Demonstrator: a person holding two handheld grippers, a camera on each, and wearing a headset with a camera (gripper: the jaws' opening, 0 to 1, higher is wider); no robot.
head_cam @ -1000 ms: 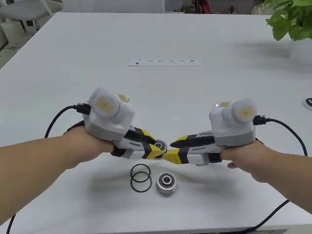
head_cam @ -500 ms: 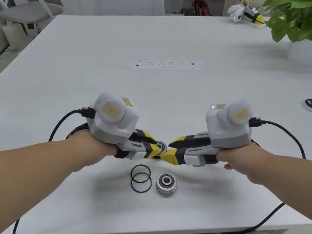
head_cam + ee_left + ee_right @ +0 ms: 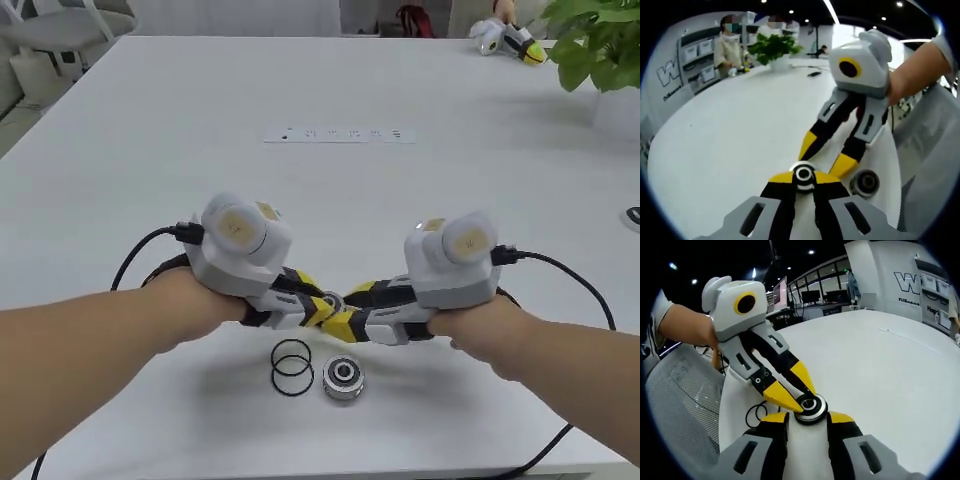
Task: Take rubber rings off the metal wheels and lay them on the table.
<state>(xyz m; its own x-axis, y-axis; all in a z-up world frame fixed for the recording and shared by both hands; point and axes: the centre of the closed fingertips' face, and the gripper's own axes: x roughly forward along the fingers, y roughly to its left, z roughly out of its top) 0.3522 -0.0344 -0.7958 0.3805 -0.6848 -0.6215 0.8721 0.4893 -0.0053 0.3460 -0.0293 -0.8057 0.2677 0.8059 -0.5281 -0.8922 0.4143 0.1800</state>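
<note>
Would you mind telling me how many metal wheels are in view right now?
2. The held wheel is clamped in the left gripper; the second wheel lies on the table beside two loose rubber rings.

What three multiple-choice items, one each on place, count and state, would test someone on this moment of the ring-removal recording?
1. Where is the loose silver metal wheel?
A) on the white table, beside the rings
B) at the table's far edge
C) stacked on the rings

2. How many thin black rubber rings lie on the table?
A) one
B) two
C) four

3. What is the left gripper doing?
A) open, empty
B) shut on a ring
C) shut on a second metal wheel

Key:
1. A: in the head view it lies just right of the rings.
2. B: two overlapping loops show.
3. C: in the left gripper view the yellow tips pinch the wheel.
</note>
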